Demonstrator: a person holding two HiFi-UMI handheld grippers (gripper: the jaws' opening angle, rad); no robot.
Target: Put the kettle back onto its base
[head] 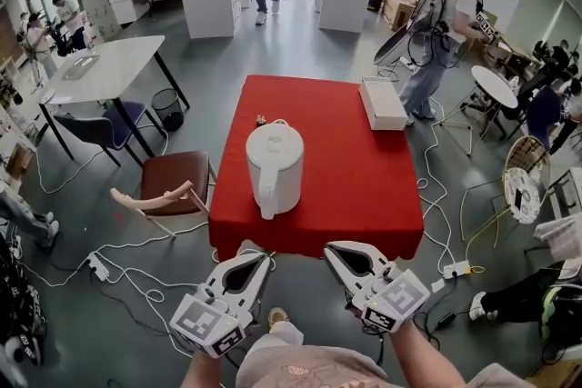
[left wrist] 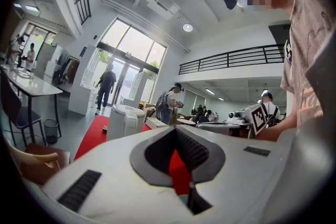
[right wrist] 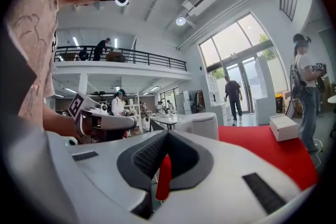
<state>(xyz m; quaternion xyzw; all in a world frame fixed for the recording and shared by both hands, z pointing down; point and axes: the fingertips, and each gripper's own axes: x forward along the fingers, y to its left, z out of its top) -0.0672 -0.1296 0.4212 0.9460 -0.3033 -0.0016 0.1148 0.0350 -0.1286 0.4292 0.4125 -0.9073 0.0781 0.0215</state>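
A white electric kettle (head: 274,166) stands upright in the middle of the red table (head: 364,186), handle toward me; any base under it is hidden. It also shows in the left gripper view as the kettle (left wrist: 124,122) and in the right gripper view as the kettle (right wrist: 202,126). My left gripper (head: 262,258) and right gripper (head: 334,248) hover side by side just off the table's near edge, well short of the kettle. Both point level at the table. Their jaws are shut, with nothing between them.
A flat white box (head: 382,102) lies at the table's far right corner, and a small dark item (head: 260,119) sits behind the kettle. A brown-seated chair (head: 173,177) stands left of the table. Cables and a power strip (head: 455,269) lie on the floor. People stand farther off.
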